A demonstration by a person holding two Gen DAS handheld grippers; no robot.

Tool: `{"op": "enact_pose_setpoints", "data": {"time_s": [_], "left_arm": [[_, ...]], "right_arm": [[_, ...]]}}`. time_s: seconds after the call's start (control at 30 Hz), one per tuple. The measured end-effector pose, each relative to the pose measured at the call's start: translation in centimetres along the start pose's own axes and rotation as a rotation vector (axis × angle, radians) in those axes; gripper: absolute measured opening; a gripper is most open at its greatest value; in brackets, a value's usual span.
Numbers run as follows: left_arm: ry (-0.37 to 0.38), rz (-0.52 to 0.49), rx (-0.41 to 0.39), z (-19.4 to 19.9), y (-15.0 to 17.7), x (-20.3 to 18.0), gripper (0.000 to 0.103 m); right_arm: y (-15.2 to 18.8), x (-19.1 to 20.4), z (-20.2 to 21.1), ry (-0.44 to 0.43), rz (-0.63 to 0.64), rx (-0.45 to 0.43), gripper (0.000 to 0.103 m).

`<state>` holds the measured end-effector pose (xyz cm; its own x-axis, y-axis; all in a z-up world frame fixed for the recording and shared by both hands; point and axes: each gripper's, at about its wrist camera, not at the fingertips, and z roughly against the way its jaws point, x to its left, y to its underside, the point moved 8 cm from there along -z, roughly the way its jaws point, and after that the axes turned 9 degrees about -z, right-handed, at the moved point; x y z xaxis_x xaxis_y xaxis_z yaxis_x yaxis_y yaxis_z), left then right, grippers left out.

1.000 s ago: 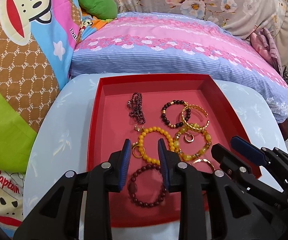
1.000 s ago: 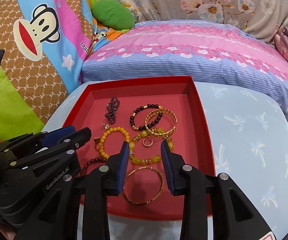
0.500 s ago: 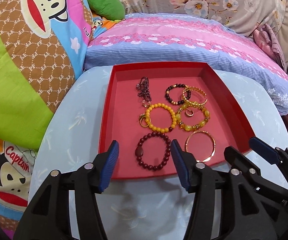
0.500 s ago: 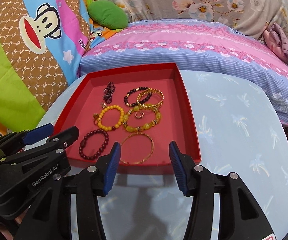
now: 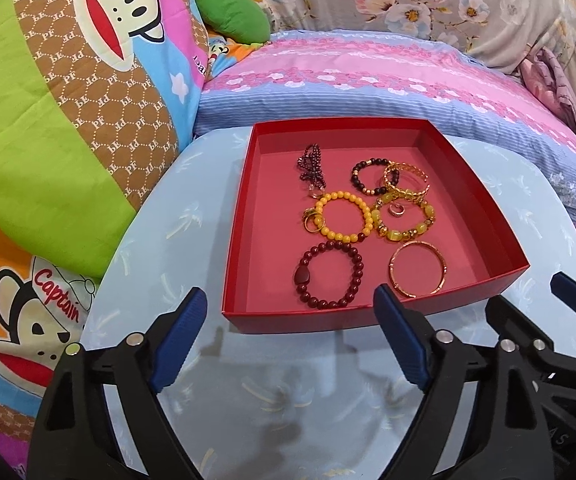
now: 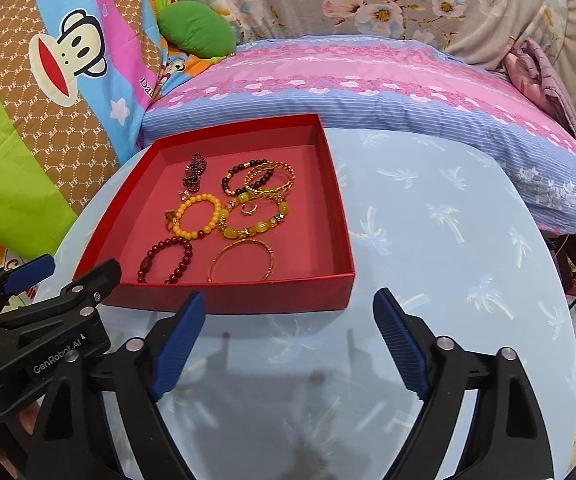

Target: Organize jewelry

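Both claws, left claw [image 5: 289,338] and right claw [image 6: 289,338], hang spread wide and empty above the pale blue palm-print worktop [image 6: 439,248]; neither touches anything. Several bead bracelets and gold bangles lie clustered inside the shallow red cardboard tray [image 5: 288,322]; a plain gold bangle [image 5: 417,268] sits nearest its front wall.

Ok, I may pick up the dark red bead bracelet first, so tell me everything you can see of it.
The dark red bead bracelet is a closed loop of round, glossy maroon beads with one larger oval bead on its left side. It lies flat on the pink floor of the red tray, in the near row close to the front wall, left of the plain gold bangle and just in front of the yellow bead bracelet, which it nearly meets. Neither gripper touches it.
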<state>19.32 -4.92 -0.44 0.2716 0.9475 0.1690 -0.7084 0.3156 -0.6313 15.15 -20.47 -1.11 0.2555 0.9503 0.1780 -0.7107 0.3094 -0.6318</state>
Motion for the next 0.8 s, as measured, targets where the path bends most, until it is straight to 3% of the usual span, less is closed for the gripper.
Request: {"op": "enact_pose_setpoints", "data": {"time_s": [0.57, 0.7, 0.8], "left_arm": [[-0.015, -0.003, 0.017, -0.1, 1.3, 0.1, 0.089], [-0.024, 0.004, 0.021, -0.2, 1.4, 0.3, 0.09], [-0.025, 0.006, 0.026, -0.3, 1.5, 0.3, 0.09]], "right_arm": [[0.9, -0.1, 0.3, 0.019, 0.028, 0.006, 0.085], [0.9, -0.4, 0.2, 0.025, 0.017, 0.008, 0.097], [1.0, -0.4, 0.1, 0.022, 0.017, 0.01, 0.097]]}}
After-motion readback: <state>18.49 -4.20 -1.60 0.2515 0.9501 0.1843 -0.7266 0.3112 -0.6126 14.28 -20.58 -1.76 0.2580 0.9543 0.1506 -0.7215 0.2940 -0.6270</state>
